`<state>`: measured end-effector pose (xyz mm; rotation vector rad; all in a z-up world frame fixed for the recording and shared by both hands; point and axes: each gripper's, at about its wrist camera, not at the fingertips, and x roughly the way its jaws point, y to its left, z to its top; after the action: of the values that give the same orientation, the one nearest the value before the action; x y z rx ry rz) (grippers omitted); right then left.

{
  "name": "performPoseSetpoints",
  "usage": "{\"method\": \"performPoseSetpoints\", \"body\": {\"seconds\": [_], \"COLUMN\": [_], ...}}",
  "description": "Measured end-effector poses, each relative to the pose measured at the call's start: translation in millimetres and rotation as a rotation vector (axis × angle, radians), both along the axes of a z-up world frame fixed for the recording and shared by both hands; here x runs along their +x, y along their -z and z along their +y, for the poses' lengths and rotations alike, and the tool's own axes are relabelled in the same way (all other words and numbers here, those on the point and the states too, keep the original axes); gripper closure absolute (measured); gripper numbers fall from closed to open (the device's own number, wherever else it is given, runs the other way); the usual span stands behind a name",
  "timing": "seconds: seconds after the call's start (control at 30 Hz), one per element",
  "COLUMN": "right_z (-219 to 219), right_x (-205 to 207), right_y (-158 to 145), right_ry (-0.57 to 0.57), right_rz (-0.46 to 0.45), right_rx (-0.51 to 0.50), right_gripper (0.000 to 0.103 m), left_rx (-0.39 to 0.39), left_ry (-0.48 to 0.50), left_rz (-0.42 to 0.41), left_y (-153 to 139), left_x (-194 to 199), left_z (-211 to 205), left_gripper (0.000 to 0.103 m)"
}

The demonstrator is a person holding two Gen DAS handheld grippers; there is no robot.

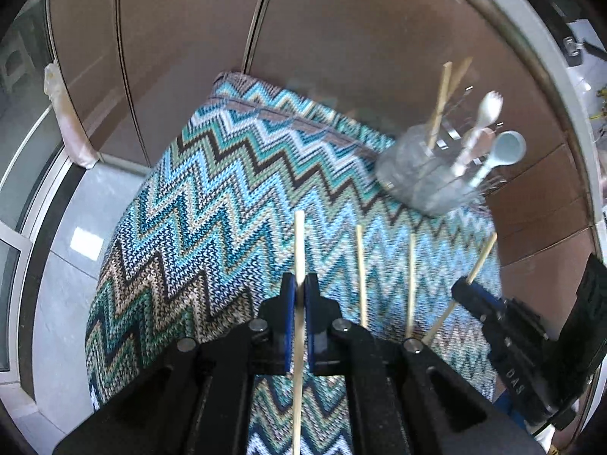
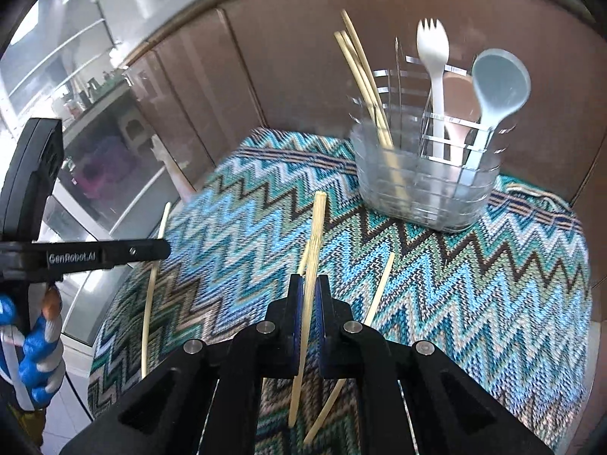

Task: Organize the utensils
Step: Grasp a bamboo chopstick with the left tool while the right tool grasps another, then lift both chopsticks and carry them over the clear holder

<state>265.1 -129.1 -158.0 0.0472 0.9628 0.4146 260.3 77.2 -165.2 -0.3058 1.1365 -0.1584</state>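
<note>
**Both grippers clamped on chopsticks above the zigzag cloth**

Left wrist view: the left gripper [image 1: 299, 295] has its blue-padded fingers [image 1: 289, 318] nearly closed on a pale wooden chopstick [image 1: 299, 250] running up the centre. Two loose chopsticks [image 1: 361, 276] lie lower right on the teal zigzag knitted cloth [image 1: 212, 204]. The clear plastic utensil holder [image 1: 428, 178] sits upper right.

Right wrist view: the right gripper [image 2: 309, 292] pinches a bamboo chopstick [image 2: 316, 227] at lower centre. The holder [image 2: 425, 189] stands upper right, containing a white spork [image 2: 432, 49] and a light-blue spoon [image 2: 500, 83]. "GenRobot.AI" is printed on the other gripper at left.
</note>
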Motion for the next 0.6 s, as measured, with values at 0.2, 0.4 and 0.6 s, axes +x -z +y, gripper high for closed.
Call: {"method": "performPoseSetpoints", "body": {"seconds": [0.2,0.4,0.6], "right_z": [1.5,-5.7,-18.7], "right_x": [-31.5,-45.1,-47.3], "right_y": [-28.1,-63.1,-85.8], "right_ry": [-0.013,-0.003,0.013], "right_rz": [-0.079,-0.158,-0.213], "right_rx": [0.000,0.019,0.040], "right_gripper": [0.098,0.098,0.098], "left_rx": [-0.035,-0.046,-0.088], "left_ry": [-0.026,-0.017,0.002], "left_rz": [-0.097,-0.197,-0.280], "left_y": [-35.6,-71.5,-101.6], "left_x": [-20.0,-30.2,-37.7], "left_z": [-1.2,-10.5,-21.4], "left_gripper": [0.099,0.099,0.099]}}
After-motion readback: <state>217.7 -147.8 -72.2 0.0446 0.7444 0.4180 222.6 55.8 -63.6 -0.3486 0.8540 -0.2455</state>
